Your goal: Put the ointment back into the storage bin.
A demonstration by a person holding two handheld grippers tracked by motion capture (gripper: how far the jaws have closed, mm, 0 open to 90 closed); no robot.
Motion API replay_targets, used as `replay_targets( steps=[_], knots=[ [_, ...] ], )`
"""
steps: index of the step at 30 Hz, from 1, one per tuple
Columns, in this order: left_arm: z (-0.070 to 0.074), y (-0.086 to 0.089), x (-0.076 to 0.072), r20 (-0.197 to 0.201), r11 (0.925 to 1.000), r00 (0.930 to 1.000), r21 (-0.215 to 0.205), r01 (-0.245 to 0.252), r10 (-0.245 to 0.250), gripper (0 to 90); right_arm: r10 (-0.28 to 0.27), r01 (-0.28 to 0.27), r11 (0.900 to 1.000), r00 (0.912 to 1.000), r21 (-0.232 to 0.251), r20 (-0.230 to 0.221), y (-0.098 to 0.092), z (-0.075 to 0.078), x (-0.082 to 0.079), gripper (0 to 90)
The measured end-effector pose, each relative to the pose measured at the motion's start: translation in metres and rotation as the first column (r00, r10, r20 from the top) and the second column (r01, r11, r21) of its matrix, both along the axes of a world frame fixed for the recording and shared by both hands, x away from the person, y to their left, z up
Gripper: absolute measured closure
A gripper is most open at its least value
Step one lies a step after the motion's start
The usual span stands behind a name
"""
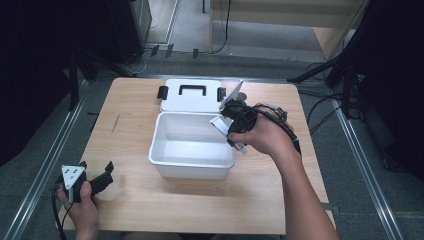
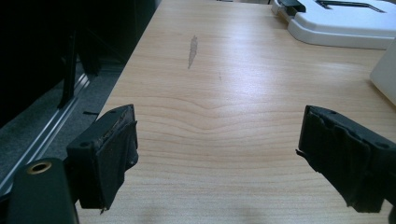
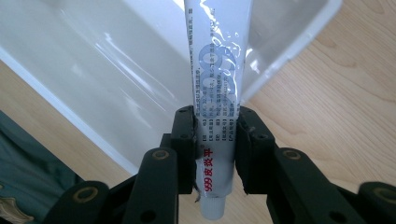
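R gripper [image 3: 215, 154]: jaws clamped on a white tube [image 3: 215, 93] w/ red+blue print, pads pinching its lower part, cap end sticking out below the jaws toward the cam. Tube runs fwd past the fingertips, over the rim of the open white box [image 1: 192, 165]. High view: R hand over the box's right edge; lid [image 1: 192, 95] lies flat just beyond.

L gripper [image 2: 217, 158]: jaws wide apart, nothing btwn, bare table [image 2: 224, 93] ahead, box well off to its right.

White tube [image 3: 215, 70] with blue and red print, white box [image 1: 192, 150], black tool [image 3: 215, 140], pale wood table [image 1: 130, 145]
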State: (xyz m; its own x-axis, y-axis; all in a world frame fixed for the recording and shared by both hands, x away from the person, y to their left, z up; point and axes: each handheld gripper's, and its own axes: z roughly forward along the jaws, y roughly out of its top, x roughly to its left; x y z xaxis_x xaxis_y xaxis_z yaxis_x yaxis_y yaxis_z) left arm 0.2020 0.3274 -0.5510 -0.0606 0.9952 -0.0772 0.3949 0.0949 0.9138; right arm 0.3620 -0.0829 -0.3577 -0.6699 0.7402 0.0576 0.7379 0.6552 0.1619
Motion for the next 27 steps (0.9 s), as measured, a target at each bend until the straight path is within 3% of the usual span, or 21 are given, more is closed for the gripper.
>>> replay_targets(
  steps=[10, 27],
  knots=[
    [0.0, 0.0, 0.0, -0.001, 1.0, 1.0, -0.001, 0.0, 0.0, 12.4, 0.035, -0.035, 0.999, 0.9993, -0.003, -0.01, 0.025, -0.004, 0.006, 72.3],
    [0.0, 0.0, 0.0, -0.003, 1.0, 1.0, -0.005, -0.002, 0.002, 12.4, 0.05, -0.05, 0.998, 0.9987, -0.027, -0.009, 0.042, -0.039, 0.025, 72.1]
  ],
)
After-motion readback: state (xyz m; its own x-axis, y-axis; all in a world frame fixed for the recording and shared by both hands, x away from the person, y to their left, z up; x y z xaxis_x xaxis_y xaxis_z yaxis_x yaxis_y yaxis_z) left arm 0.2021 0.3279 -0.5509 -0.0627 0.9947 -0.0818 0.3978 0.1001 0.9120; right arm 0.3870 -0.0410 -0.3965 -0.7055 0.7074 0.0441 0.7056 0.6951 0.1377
